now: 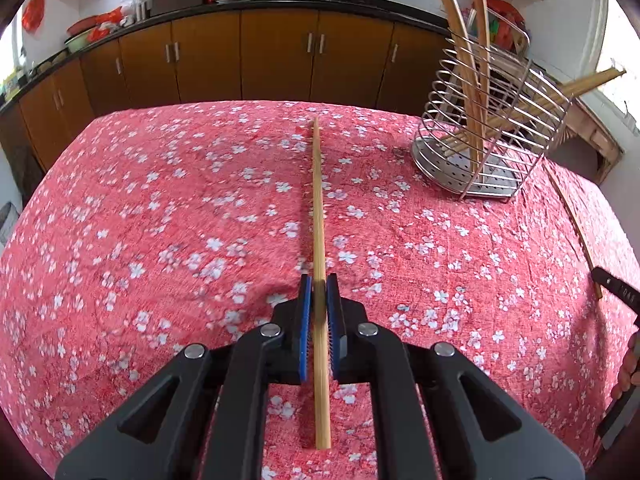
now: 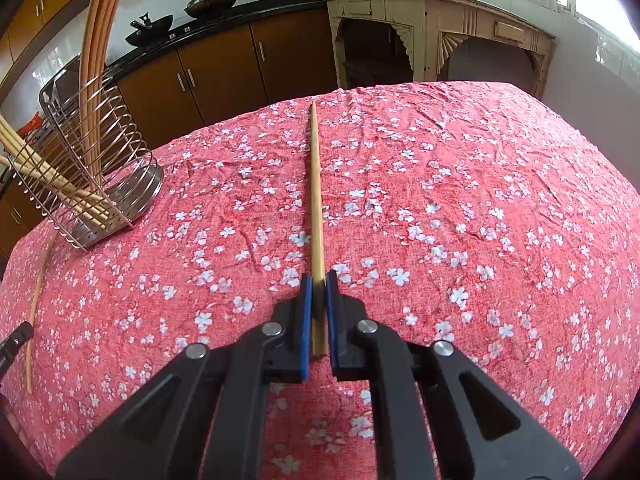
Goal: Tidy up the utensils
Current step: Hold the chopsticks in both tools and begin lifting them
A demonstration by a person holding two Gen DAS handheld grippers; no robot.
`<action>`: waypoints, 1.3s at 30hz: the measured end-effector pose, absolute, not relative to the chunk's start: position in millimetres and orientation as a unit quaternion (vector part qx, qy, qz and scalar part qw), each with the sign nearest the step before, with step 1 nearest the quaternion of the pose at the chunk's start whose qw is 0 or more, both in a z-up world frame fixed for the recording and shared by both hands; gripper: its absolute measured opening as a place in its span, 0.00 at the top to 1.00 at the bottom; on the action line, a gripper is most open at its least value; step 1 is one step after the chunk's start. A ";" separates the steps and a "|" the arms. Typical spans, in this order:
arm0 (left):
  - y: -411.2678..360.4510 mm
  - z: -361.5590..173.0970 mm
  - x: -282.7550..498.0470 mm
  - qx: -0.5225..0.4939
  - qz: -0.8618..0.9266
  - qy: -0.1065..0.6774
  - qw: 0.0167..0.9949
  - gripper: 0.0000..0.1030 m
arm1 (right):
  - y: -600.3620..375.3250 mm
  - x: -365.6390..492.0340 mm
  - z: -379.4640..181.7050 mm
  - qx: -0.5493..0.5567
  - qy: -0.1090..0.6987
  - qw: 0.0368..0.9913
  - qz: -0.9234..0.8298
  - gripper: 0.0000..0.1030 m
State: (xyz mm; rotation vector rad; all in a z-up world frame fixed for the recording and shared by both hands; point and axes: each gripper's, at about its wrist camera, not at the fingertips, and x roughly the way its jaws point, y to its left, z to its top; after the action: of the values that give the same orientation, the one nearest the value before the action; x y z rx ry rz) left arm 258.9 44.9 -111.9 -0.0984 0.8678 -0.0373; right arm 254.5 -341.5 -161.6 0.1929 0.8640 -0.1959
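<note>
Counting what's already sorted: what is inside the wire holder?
The wire holder holds several wooden chopsticks and taller curved sticks. An exact count is hidden where they overlap.

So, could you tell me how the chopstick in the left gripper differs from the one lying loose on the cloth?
The held chopstick is clamped between the left gripper's pads, pointing away from the camera; the loose chopstick lies flat on the tablecloth, ungripped. The holder stands right by the loose chopstick's far end. Both are plain wood.

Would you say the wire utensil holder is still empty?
No, the wire utensil holder already has several wooden chopsticks leaning inside it.
</note>
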 end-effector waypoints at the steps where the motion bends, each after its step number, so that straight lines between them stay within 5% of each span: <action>1: 47.7 -112.2 254.0 -0.057 -0.018 0.420 0.906 0.92 | -339.0 250.6 -161.0 0.091 0.418 0.899 -0.094 0.92; 26: 36.5 -110.6 191.0 -0.027 -0.029 0.434 0.900 0.81 | -328.0 213.9 -158.9 0.073 0.422 0.899 -0.088 0.92; 30: 33.0 -112.2 192.5 -0.025 -0.025 0.435 0.900 0.93 | -327.5 212.3 -158.8 0.075 0.423 0.899 -0.082 0.98; 39: 49.8 -90.2 178.8 -0.033 -0.037 0.396 0.917 0.93 | -333.3 193.1 -139.4 0.078 0.383 0.917 -0.071 0.99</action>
State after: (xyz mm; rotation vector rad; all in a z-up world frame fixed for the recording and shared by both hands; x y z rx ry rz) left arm 178.8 49.8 -90.2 -0.0669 0.8147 -0.0763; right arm 193.1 -333.3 -139.4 0.1605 0.7888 -0.1466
